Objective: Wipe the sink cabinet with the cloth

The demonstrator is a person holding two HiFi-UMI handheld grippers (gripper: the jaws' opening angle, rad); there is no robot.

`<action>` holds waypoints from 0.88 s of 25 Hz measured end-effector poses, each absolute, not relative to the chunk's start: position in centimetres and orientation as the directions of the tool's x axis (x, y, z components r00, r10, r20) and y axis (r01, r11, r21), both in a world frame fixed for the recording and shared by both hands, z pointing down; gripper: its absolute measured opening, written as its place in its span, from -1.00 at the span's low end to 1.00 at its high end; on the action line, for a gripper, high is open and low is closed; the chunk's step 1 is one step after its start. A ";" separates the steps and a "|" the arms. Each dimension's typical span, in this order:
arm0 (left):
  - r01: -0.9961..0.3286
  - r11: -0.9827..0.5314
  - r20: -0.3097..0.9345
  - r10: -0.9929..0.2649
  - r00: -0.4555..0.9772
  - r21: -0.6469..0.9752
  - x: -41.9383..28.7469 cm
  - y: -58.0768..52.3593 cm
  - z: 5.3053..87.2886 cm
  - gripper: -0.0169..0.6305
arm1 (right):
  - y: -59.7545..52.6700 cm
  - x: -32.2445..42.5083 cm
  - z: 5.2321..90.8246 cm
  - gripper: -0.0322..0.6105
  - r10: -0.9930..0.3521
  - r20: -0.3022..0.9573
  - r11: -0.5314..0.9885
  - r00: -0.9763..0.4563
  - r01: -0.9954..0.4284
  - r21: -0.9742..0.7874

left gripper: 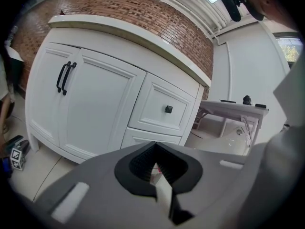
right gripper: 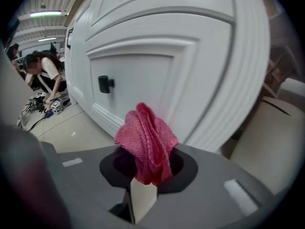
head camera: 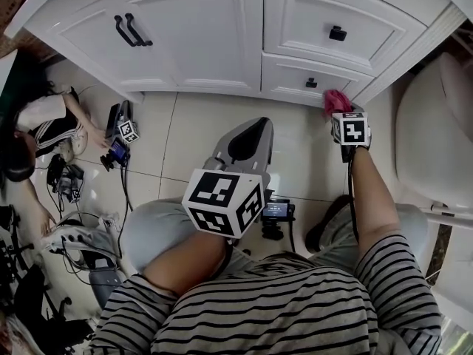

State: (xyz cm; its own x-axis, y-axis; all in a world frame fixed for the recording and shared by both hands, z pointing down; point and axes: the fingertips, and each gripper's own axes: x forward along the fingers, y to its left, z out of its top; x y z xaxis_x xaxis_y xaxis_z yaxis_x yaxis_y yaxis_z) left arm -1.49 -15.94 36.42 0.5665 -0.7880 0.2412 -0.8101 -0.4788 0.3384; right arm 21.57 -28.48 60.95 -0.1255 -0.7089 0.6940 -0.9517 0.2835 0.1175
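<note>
One pink cloth (right gripper: 147,140) tight between jaws of right gripper (right gripper: 144,174)

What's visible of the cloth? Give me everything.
The cloth is pink-red with a coarse woven look, bunched into a folded wad. The right gripper is shut on its lower end, and the rest sticks out past the jaws. It is held low by the white cabinet, near the bottom drawer at the right corner. Whether it touches the cabinet cannot be told.
</note>
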 end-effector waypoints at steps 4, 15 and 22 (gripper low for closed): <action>-0.811 -0.474 0.241 -0.790 0.563 0.343 -1.3 -16.0 36.4 -0.94 | -26.4 25.9 61.1 -0.64 -0.692 0.720 0.191 -0.046 -0.974 0.121; -0.808 -0.490 0.202 -0.799 0.566 0.327 -1.3 -15.5 34.7 -0.94 | -26.7 6.7 60.8 -0.64 -0.625 0.640 0.598 -0.447 -0.801 0.024; -0.827 -0.426 0.242 -0.815 0.527 0.366 -4.2 -15.7 36.6 -0.94 | -30.5 0.3 63.4 -0.64 -0.623 0.638 0.645 -0.453 -0.759 0.091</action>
State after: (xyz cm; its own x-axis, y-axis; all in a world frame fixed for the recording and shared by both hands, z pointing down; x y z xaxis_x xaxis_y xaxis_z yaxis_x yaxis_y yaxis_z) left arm -4.17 -15.73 36.59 0.5269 -0.8147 0.2420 -0.8273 -0.4264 0.3657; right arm 0.26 -30.46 63.42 -0.4525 -0.6227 0.6383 -0.7591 0.6446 0.0908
